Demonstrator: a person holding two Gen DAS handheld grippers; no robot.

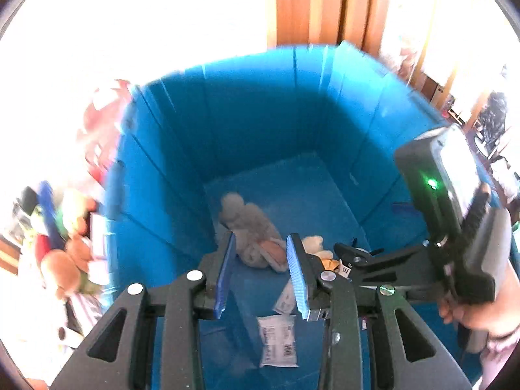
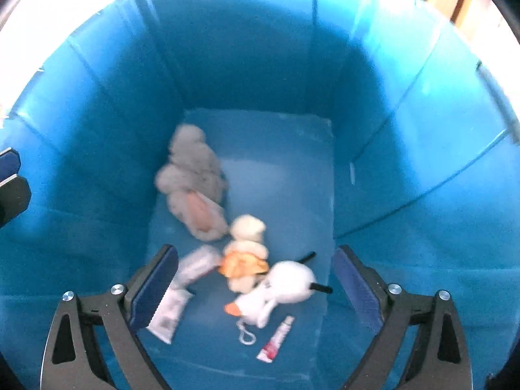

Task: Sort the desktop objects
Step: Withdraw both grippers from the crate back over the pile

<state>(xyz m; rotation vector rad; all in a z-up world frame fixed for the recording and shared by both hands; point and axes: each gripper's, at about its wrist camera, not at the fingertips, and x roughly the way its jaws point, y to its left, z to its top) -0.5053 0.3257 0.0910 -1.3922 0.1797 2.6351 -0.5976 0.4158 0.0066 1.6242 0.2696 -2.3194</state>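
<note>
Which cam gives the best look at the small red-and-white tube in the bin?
Right wrist: the tube lies unobstructed on the floor of the blue bin, between the open fingers. In the left wrist view I cannot find it; gripper hardware covers that part of the bin.

Wooden door frame [image 1: 325, 6] stands behind, beside bright glare.

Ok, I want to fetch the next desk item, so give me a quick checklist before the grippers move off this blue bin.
1. Right gripper open, nothing between its pads: ok.
2. White round plush toy with orange beak lying on the blue plastic bin floor: ok.
3. Left gripper empty, jaws narrowly apart: ok.
4. Small white tube with red end inside bin: ok.
5. Next item outside the bin: cannot tell.
</note>
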